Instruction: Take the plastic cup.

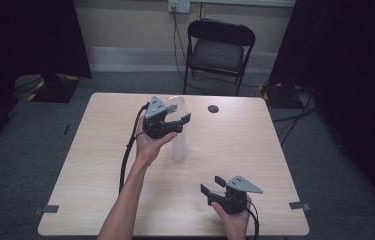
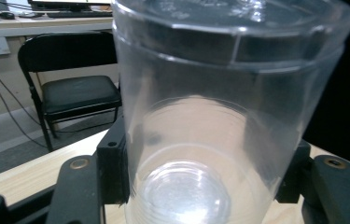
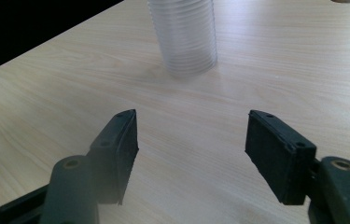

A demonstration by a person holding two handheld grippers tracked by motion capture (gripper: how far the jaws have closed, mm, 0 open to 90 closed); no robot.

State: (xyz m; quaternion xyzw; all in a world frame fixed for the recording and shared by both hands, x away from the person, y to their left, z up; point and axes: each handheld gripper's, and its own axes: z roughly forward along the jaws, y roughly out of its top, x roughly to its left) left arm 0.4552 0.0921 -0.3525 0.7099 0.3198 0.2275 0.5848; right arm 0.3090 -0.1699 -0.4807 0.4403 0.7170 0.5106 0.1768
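A tall stack of clear plastic cups [image 1: 178, 147] [image 3: 184, 37] stands upright near the middle of the light wooden table [image 1: 100, 165]. My left gripper [image 1: 175, 119] [image 2: 203, 163] is at the top of the stack, its two black jaws pressed against opposite sides of the uppermost clear cup [image 1: 176, 104] [image 2: 219, 93]. The cup's rim rises above the jaws. My right gripper [image 1: 211, 184] [image 3: 191, 144] hovers low near the table's front right, open, nothing between its pads, pointing toward the base of the stack.
A small dark round spot [image 1: 213, 108] marks the table right of the stack. A black folding chair [image 1: 218, 50] [image 2: 77, 93] stands beyond the far edge. Black curtains hang at both sides. Grey tape tabs [image 1: 300, 205] mark the front corners.
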